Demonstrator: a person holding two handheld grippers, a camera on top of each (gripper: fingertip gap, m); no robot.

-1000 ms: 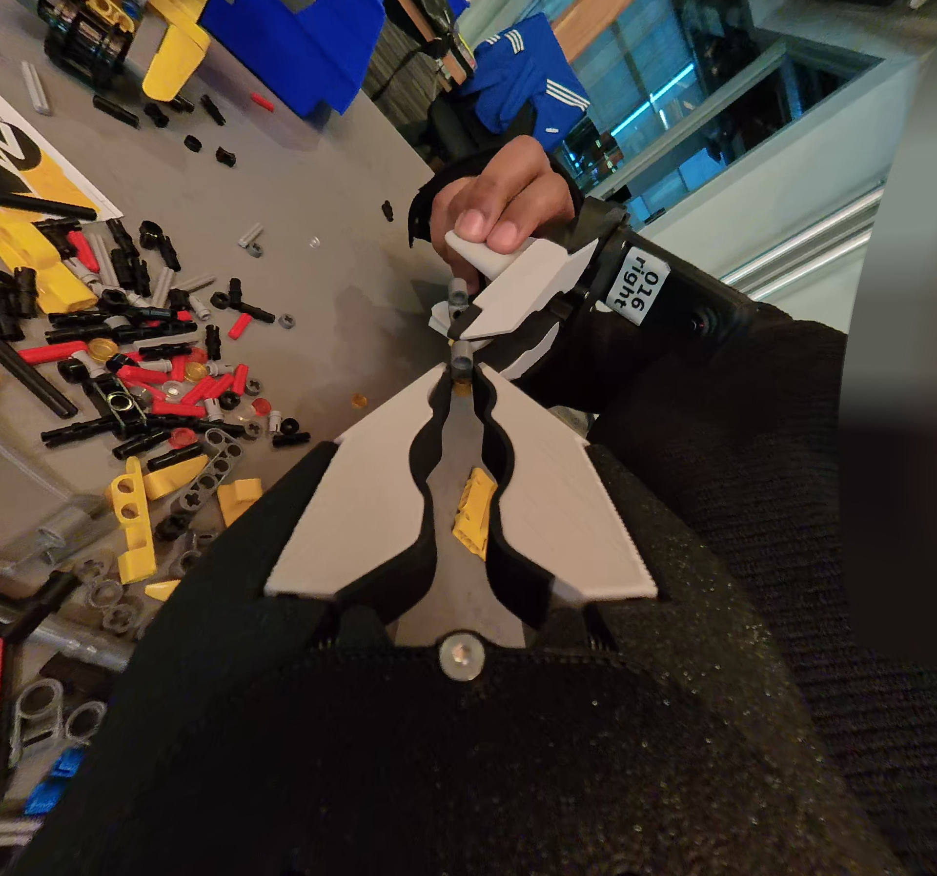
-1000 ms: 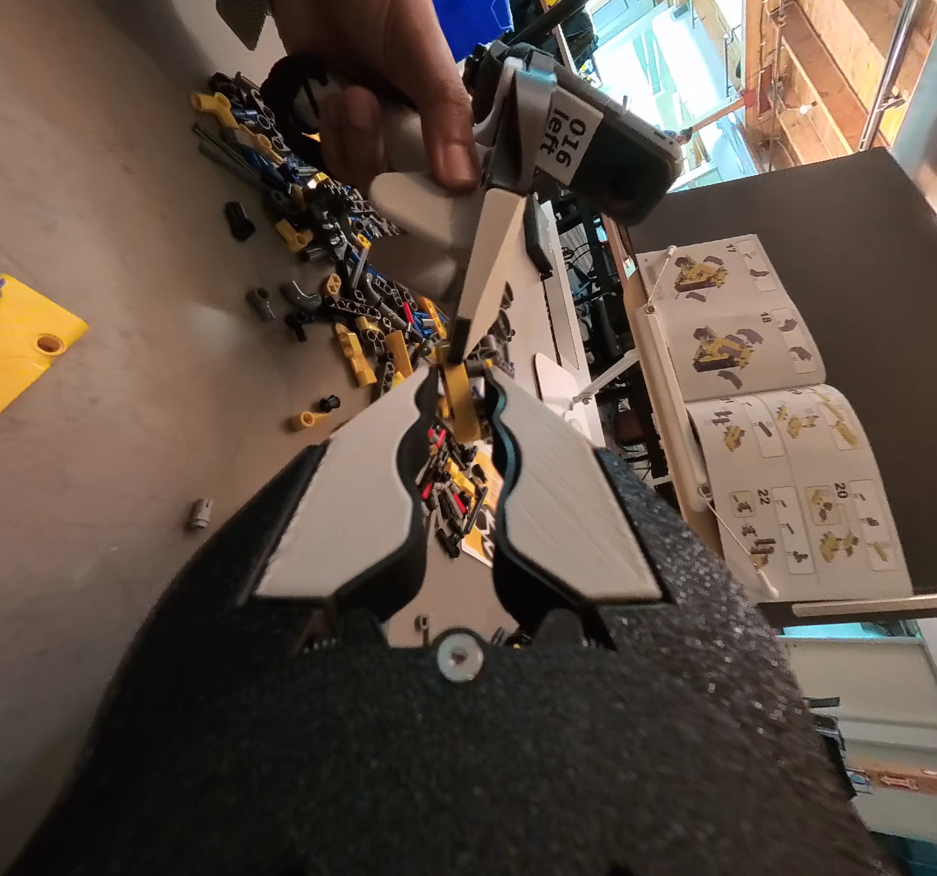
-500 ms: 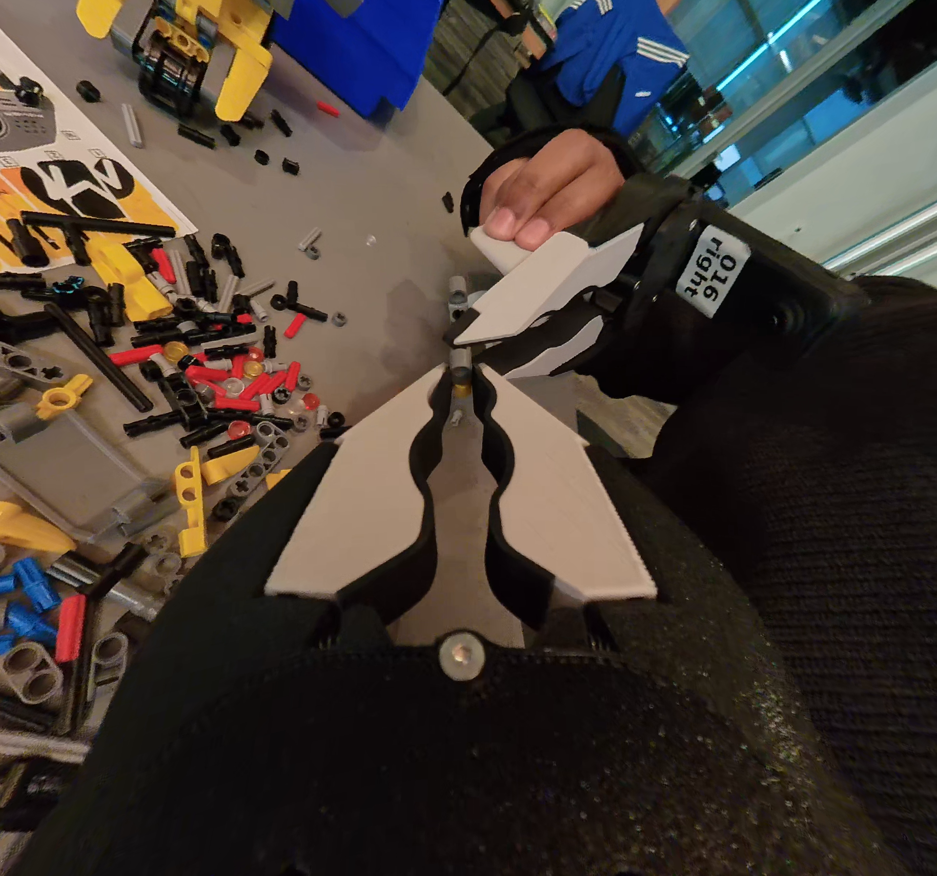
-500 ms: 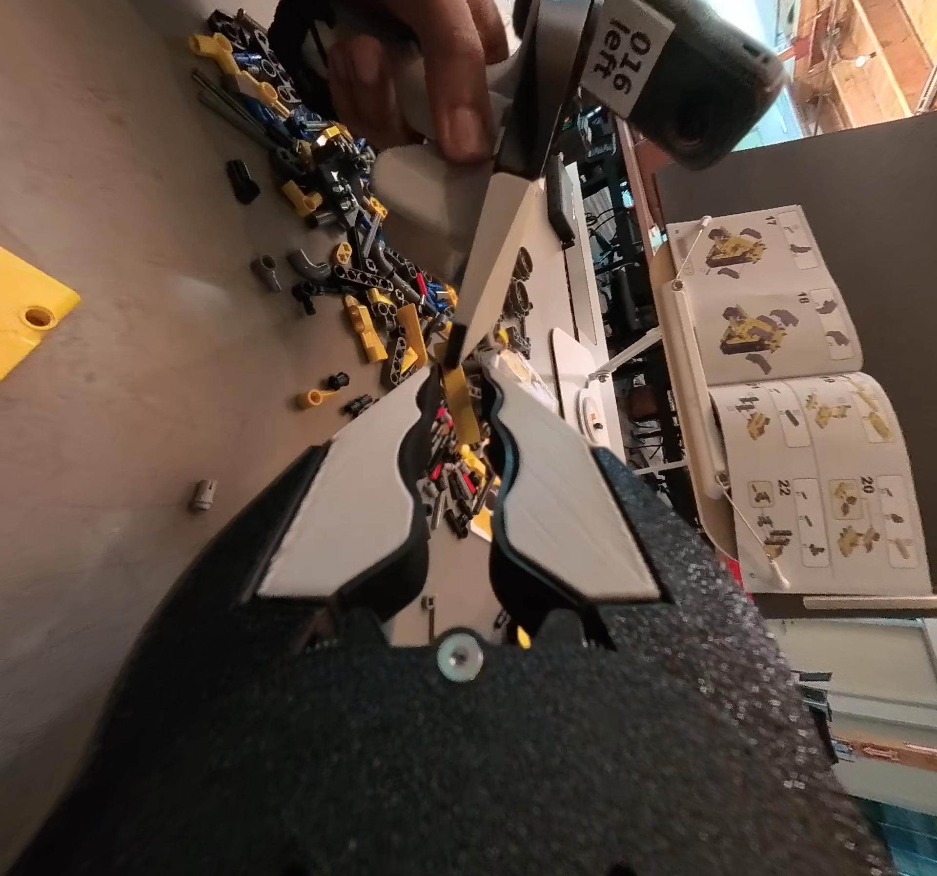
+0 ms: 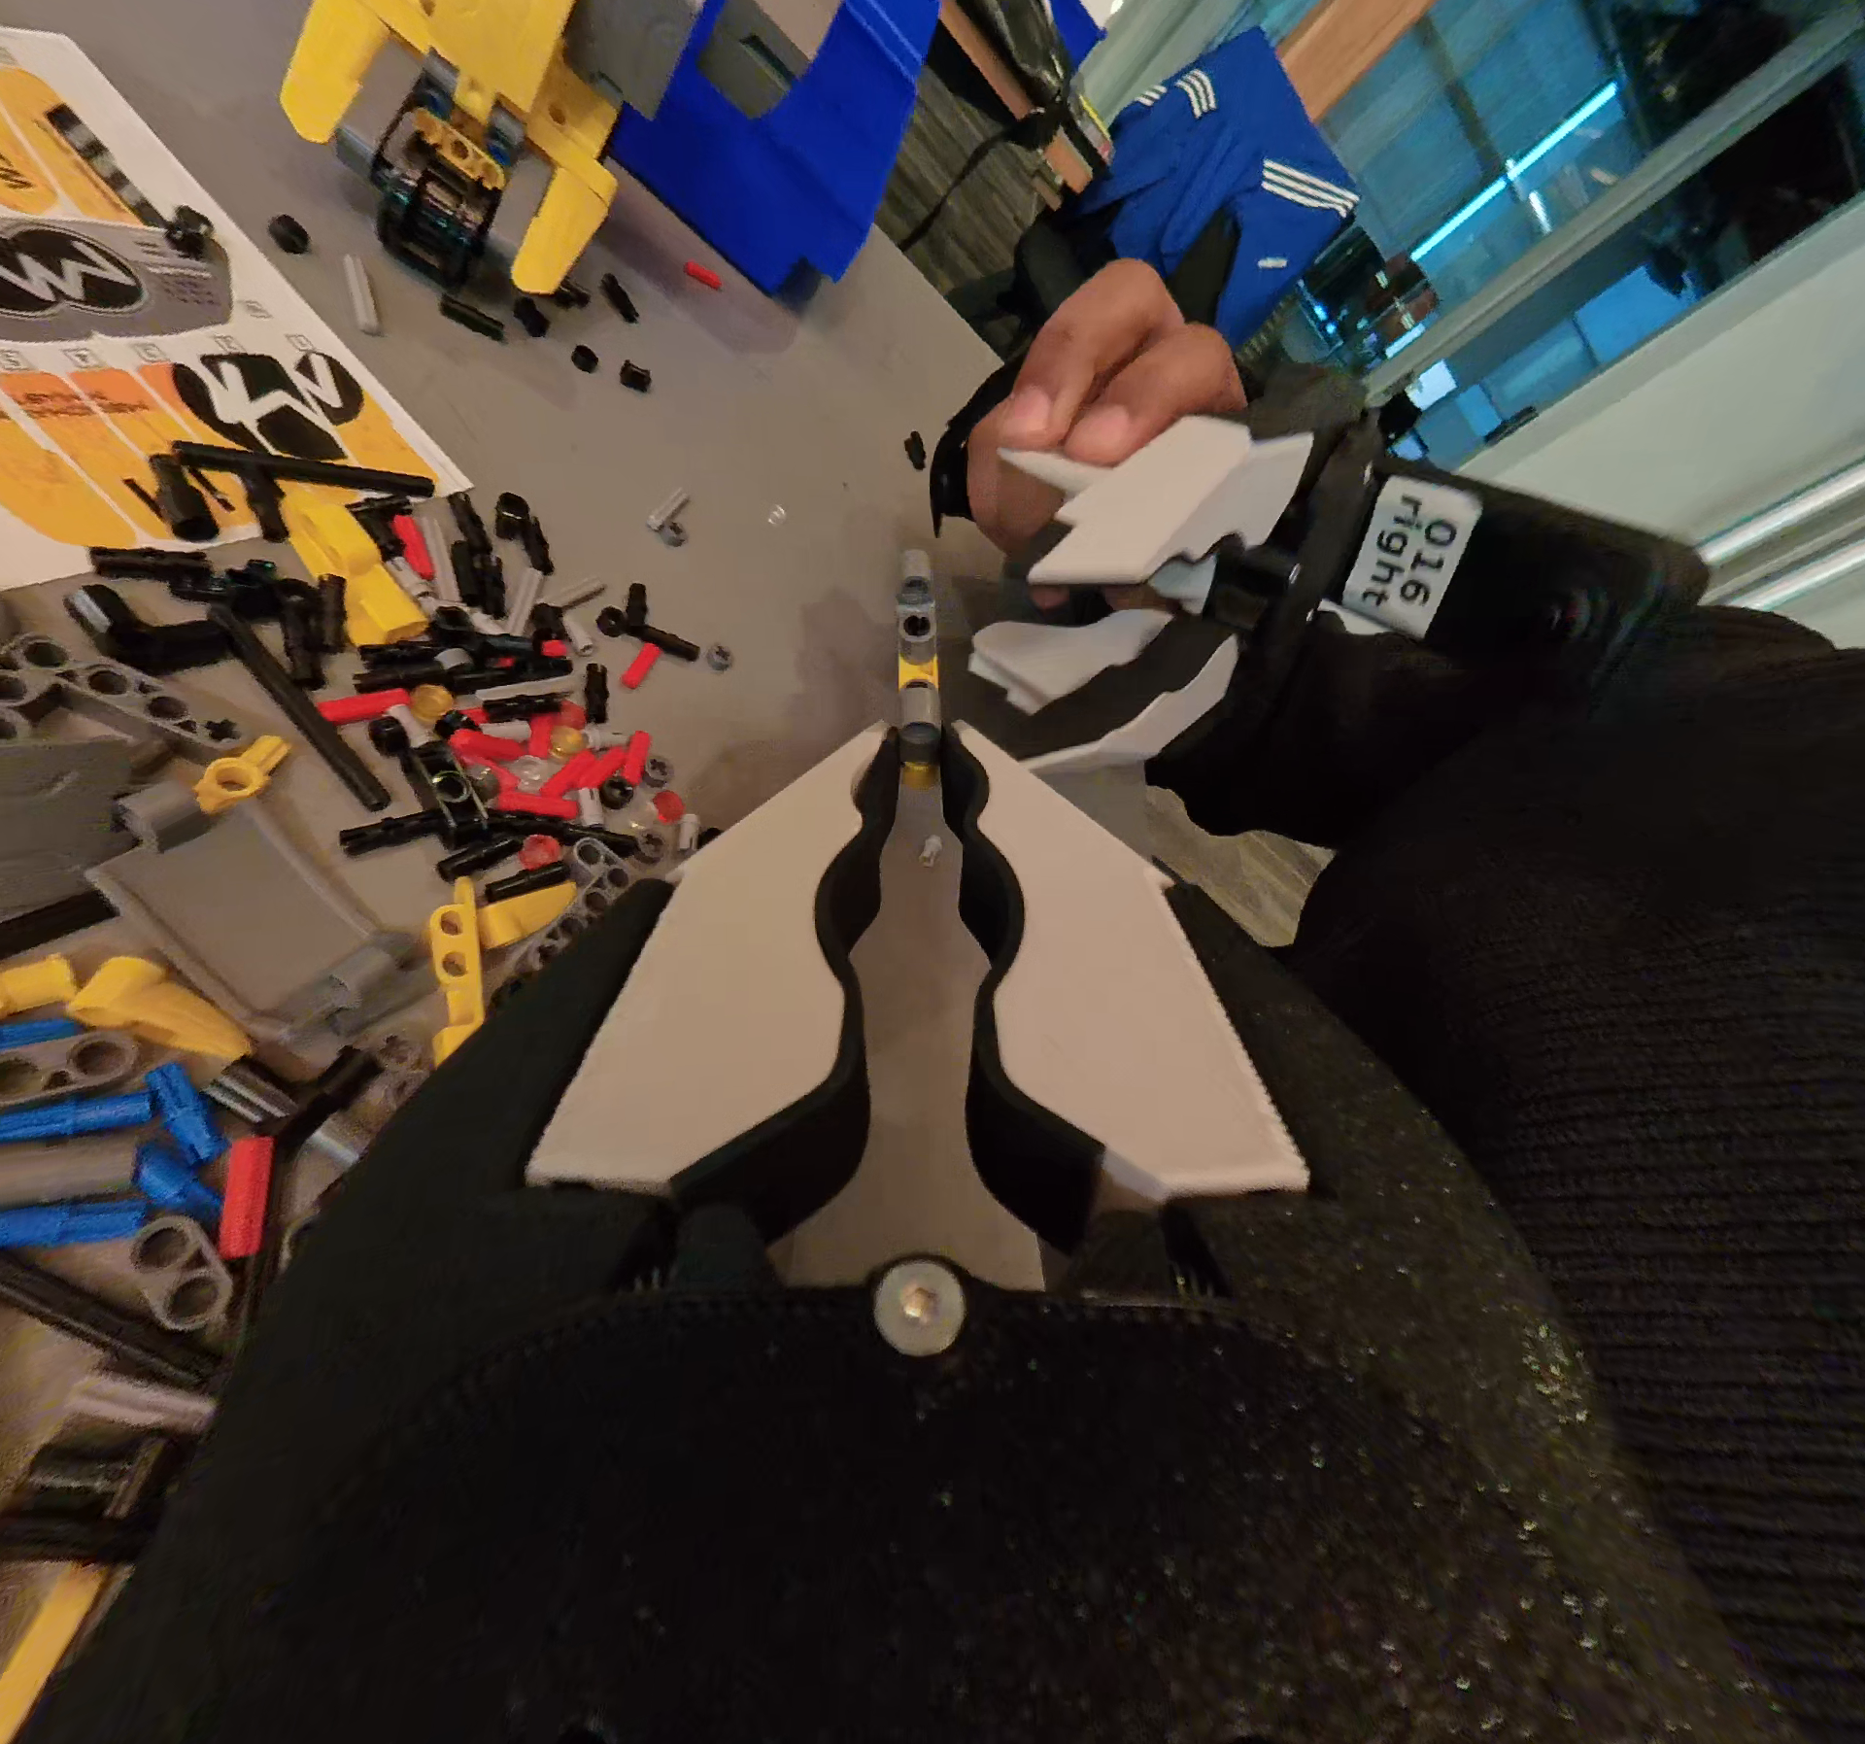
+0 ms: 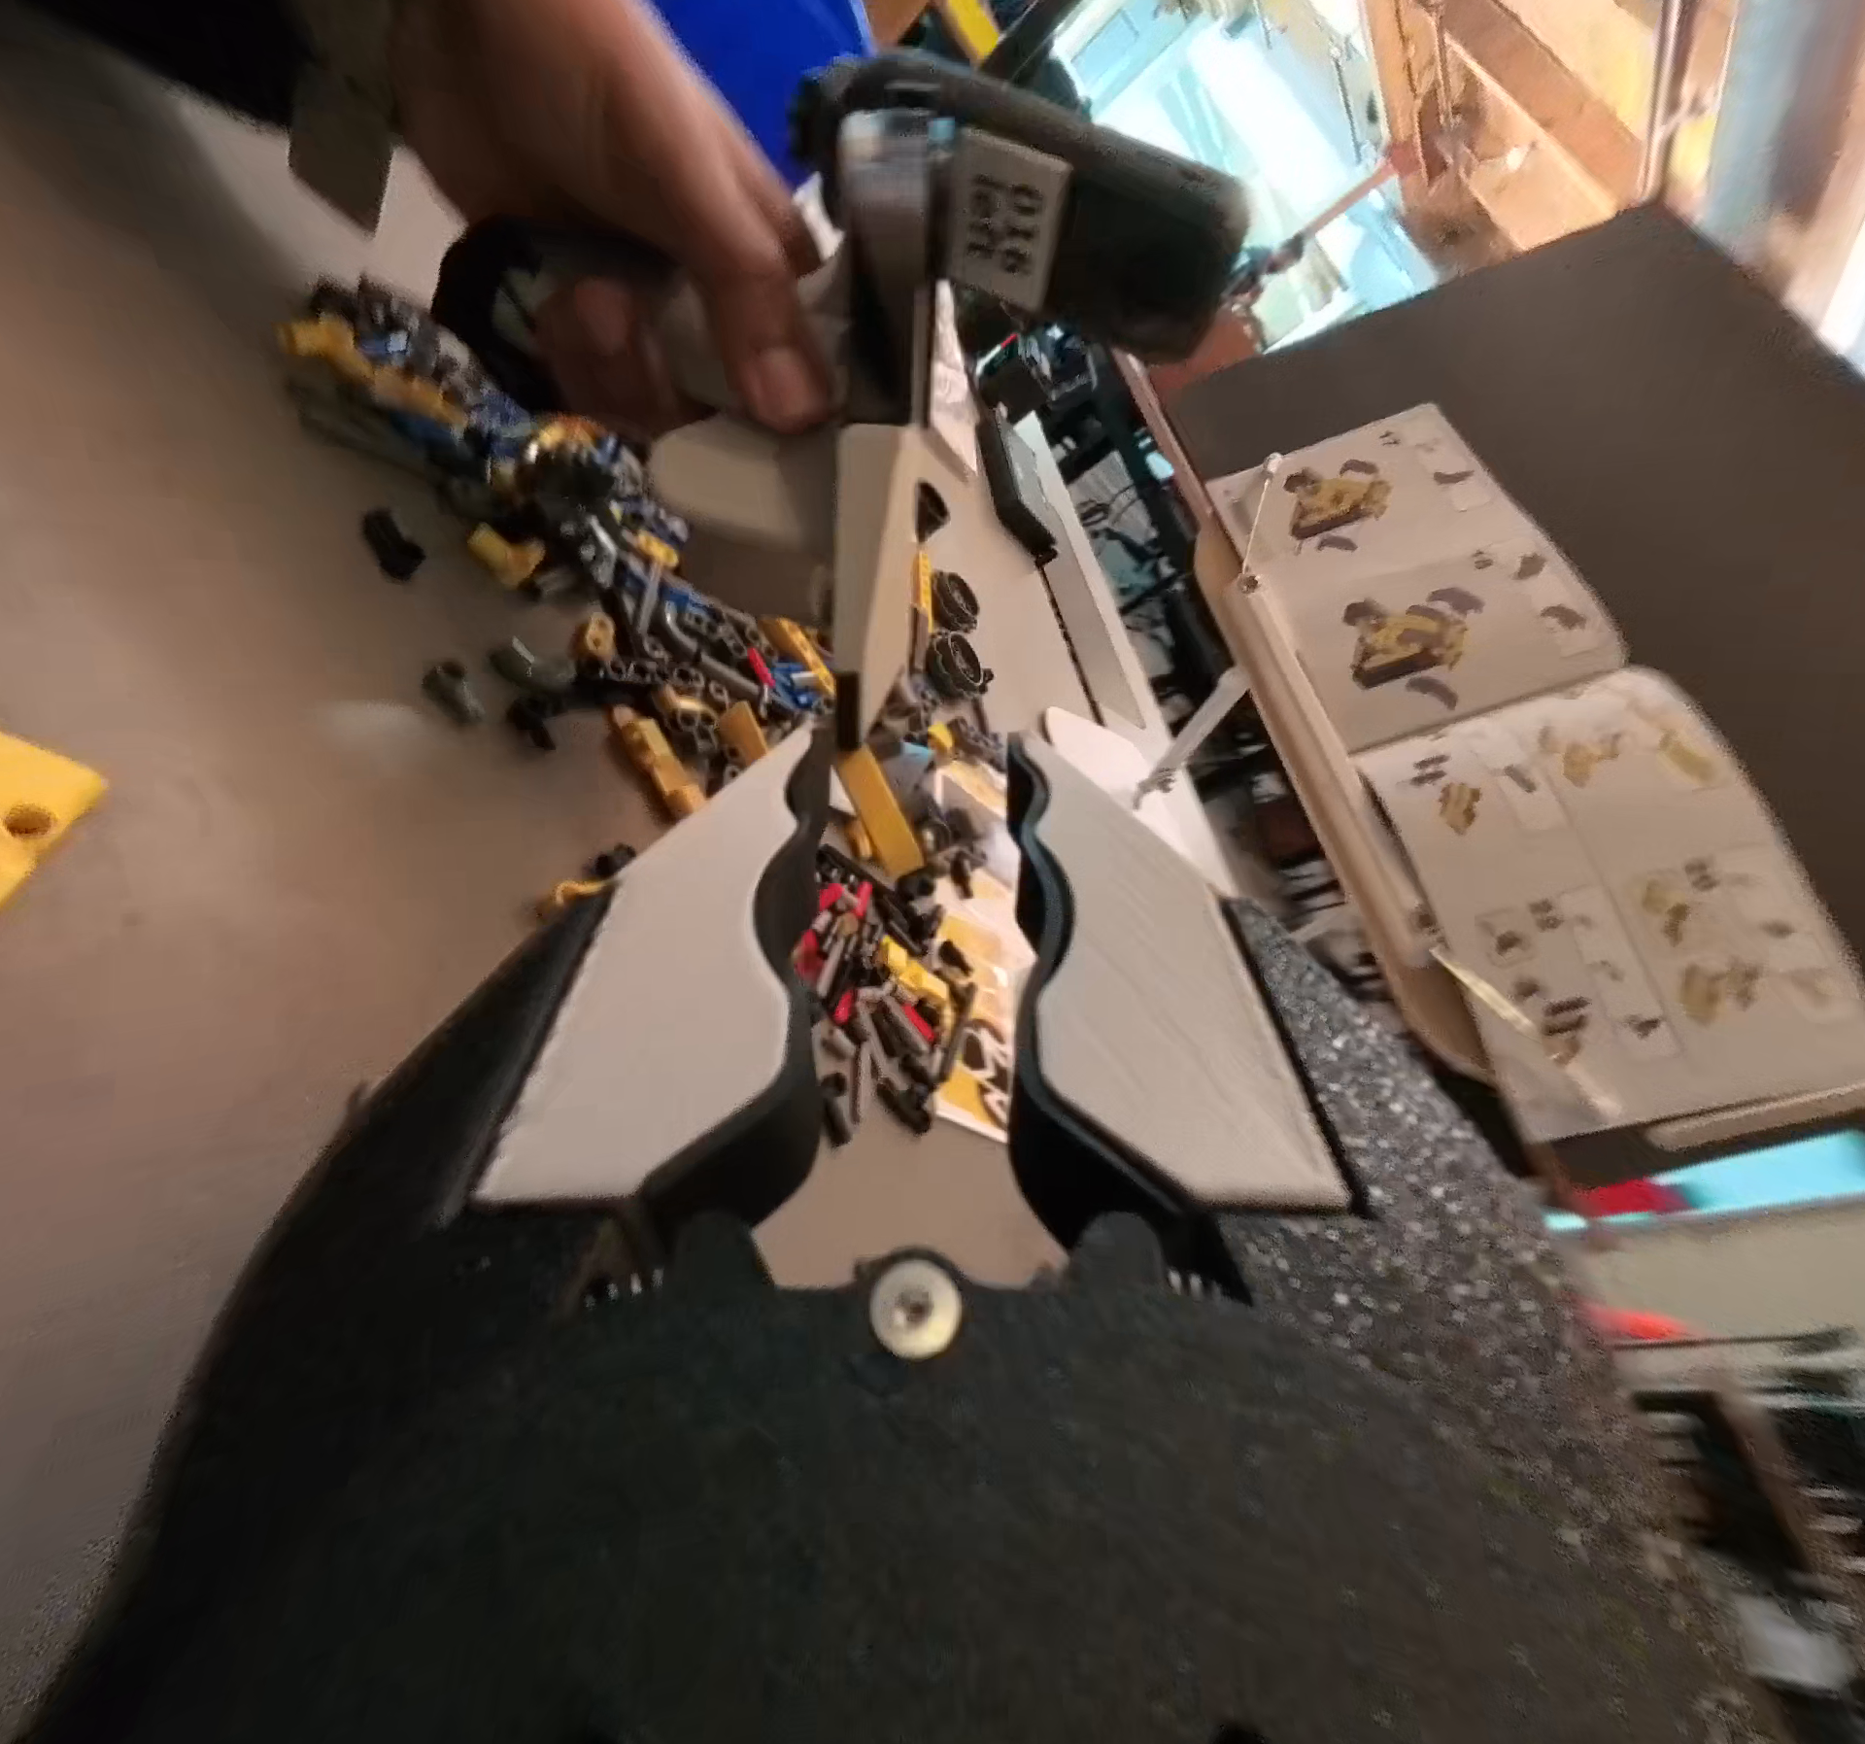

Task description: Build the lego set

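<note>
Left wrist view: the left gripper [image 5: 918, 755] is seen with its two pale fingers drawn narrow and clamped at the tips on a small assembly of grey and yellow brick pieces [image 5: 916, 646], which stands out from the tips toward the far side, above the grey table [image 5: 787, 424]. Just to the right of that assembly the right gripper [image 5: 1019, 585] is seen from the side, held by a hand [image 5: 1100, 383]; its fingers are spread wide and nothing is held between them. A scatter of loose black, red, grey and yellow pieces [image 5: 484, 686] lies on the table to the left, with blue pins [image 5: 121, 1150] nearer the camera, a sheet of stickers [image 5: 151, 383] farther left, and a part-built yellow and grey model [image 5: 505, 60] against a blue bin [image 5: 797, 131] at the far side. In the right wrist view, which is blurred, the right gripper [image 6: 913, 757] is shown with a wide gap between its fingers, and a yellow beam of the assembly [image 6: 878, 797] is seen in that gap, gripped by the tip of the left gripper [image 6: 846, 716]. An open instruction booklet [image 6: 1514, 787] is propped at the right.
</note>
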